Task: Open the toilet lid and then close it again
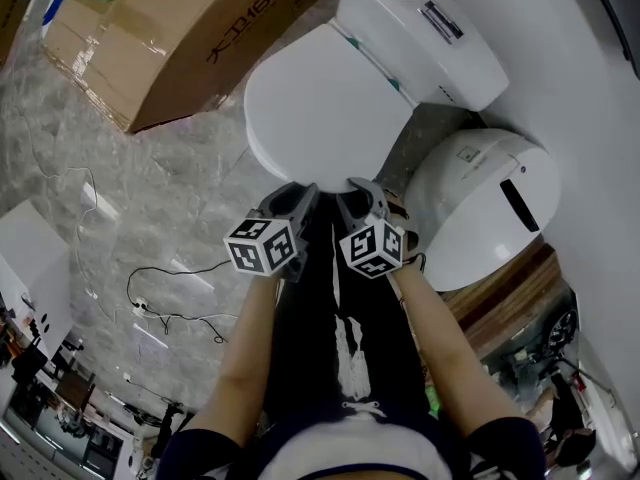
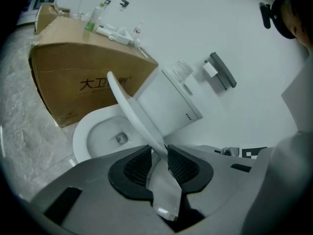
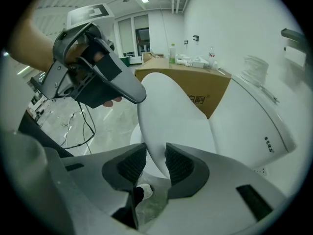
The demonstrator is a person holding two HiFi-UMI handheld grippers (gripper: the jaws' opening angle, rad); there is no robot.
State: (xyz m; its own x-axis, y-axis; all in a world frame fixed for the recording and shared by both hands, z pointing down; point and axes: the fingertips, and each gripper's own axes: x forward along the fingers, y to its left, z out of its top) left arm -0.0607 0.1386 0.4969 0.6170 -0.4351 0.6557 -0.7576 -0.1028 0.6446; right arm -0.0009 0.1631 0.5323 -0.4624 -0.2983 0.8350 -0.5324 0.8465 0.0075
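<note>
The white toilet lid (image 1: 320, 108) covers the bowl from above, with the cistern (image 1: 430, 28) behind it. Both grippers sit side by side at its front rim. In the left gripper view the lid (image 2: 132, 111) stands tilted up over the open bowl (image 2: 105, 133). Its rim runs between the jaws of my left gripper (image 2: 159, 158), (image 1: 300, 196), whose pads stand slightly off it. My right gripper (image 3: 155, 160), (image 1: 358, 193) also has the lid (image 3: 171, 116) between its parted jaws. The left gripper's body (image 3: 98, 77) shows beside it.
A big cardboard box (image 1: 170, 38) with bottles on top stands left of the toilet. A second white unit (image 1: 490, 203) sits close on the right. A black cable (image 1: 170, 288) trails over the marble floor. A white wall (image 2: 195, 28) is behind.
</note>
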